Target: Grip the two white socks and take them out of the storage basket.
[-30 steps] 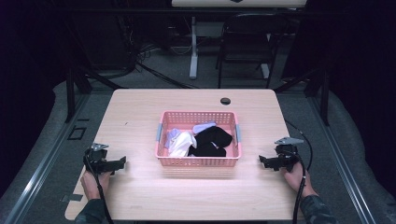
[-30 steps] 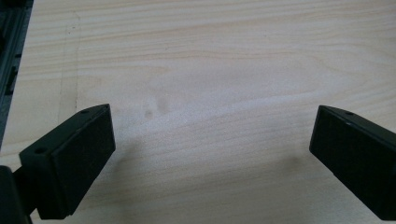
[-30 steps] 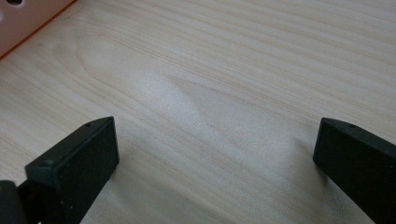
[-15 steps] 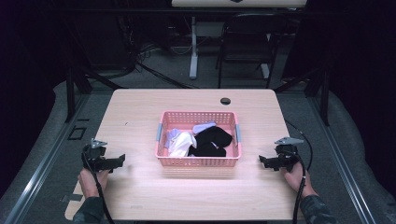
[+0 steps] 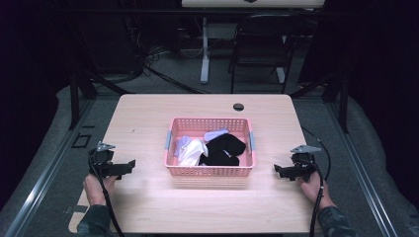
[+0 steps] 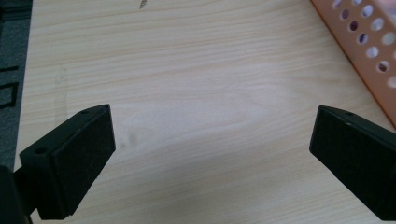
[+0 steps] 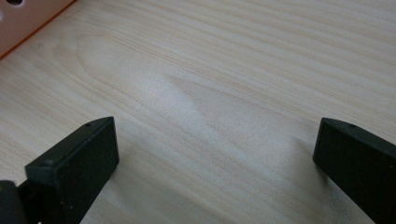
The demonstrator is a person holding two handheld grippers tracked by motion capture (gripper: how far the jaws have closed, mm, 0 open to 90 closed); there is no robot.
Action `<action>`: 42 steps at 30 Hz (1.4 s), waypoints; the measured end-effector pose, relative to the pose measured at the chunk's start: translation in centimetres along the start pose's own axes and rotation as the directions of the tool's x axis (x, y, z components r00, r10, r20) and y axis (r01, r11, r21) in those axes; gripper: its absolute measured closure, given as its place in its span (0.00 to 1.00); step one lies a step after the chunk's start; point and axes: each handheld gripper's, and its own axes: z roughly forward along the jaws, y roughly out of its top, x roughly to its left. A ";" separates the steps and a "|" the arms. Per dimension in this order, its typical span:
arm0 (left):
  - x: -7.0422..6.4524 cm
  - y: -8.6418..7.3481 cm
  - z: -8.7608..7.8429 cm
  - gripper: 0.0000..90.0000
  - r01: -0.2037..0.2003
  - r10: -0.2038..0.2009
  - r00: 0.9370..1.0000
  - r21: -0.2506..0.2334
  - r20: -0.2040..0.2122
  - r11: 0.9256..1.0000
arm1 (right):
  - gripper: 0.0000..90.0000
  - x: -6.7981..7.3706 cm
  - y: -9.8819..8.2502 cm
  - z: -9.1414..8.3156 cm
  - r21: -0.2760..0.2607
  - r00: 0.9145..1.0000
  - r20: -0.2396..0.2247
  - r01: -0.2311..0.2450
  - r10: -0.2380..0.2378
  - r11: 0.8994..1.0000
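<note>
Your left gripper [image 5: 129,165] and right gripper [image 5: 277,170] each have bare bench [image 5: 148,207] ahead of them. Between them stands the basket [image 5: 210,171], its walls blocking any low sideways pass. You can reach in from above.

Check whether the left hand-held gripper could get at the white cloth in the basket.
Probably yes: the left hand-held gripper is open, the basket has no lid, and the white cloth lies uncovered.

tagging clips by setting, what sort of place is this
Probably a lab or studio set up for recording, not a home. A bare wooden table stands alone among dark surroundings, cables trail across the floor behind it, and a person holds a handheld tool in each hand beside a pink basket of clothes.
</note>
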 end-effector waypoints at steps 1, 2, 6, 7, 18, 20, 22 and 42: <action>-0.1 0.2 -0.1 0.00 -0.003 0.003 1.000 0.005 0.005 1.000 | 0.00 0.0 0.0 0.0 0.000 1.000 0.000 0.000 0.000 1.000; -0.3 0.3 -0.2 0.00 -0.004 0.004 1.000 0.004 0.011 1.000 | 0.00 0.0 0.0 0.0 0.000 1.000 0.000 0.000 0.000 1.000; -1.2 1.1 -0.5 0.00 -0.020 0.020 0.999 0.005 0.033 1.000 | 0.00 0.0 0.0 0.0 0.000 1.000 0.000 0.000 0.000 1.000; -1.2 1.1 -0.5 0.00 -0.020 0.020 0.999 0.005 0.033 1.000 | 0.00 0.0 0.0 0.0 0.000 1.000 0.000 0.000 0.000 1.000; -2.8 3.0 -1.3 0.00 -0.048 0.049 0.996 -0.003 0.074 0.999 | 0.00 0.0 0.0 0.0 0.002 1.000 0.000 0.000 0.000 1.000; -3.2 3.4 -1.3 0.00 -0.056 0.057 0.995 -0.007 0.080 0.998 | 0.00 0.0 0.0 0.0 0.002 1.000 0.000 -0.001 0.001 1.000; -3.6 3.8 -1.3 0.00 -0.062 0.062 0.994 -0.006 0.089 0.998 | 0.00 0.0 0.0 0.0 0.000 1.000 0.000 0.000 0.000 1.000; -8.2 8.7 -1.0 0.00 -0.152 0.152 0.972 -0.013 0.179 0.988 | 0.00 0.0 0.0 0.0 0.000 1.000 0.002 -0.002 0.002 1.000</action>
